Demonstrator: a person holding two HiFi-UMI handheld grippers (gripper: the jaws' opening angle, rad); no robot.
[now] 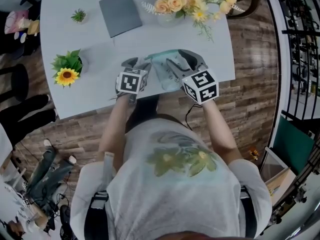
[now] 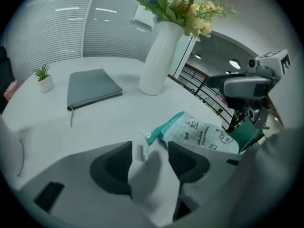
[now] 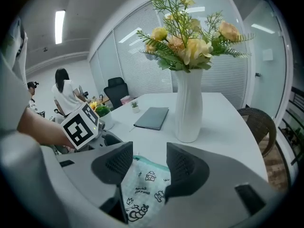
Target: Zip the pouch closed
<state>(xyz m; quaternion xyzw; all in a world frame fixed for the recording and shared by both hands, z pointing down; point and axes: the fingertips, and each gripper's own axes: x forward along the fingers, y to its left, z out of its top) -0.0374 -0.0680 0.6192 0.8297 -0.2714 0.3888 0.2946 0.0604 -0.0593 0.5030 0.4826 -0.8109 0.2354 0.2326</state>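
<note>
The pouch point(image 2: 202, 136) is laid flat on the white surface point(image 2: 109, 120); its teal zipper edge is turned toward the left gripper point(image 2: 151, 148), whose jaws are held apart; the small white zipper pull point(image 2: 141, 149) is seen between their tips, with neither pad pressed on it; the right gripper point(image 3: 149, 148) is positioned over the pouch's printed body, jaws apart, nothing clamped.

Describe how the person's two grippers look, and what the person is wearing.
Both grippers match: the left claw and right claw have pale grey moulded shells with dark, textured pads. Each carries a white cube printed with black square markers. The person wears a light short-sleeved T-shirt with a green and yellow flower print.
</note>
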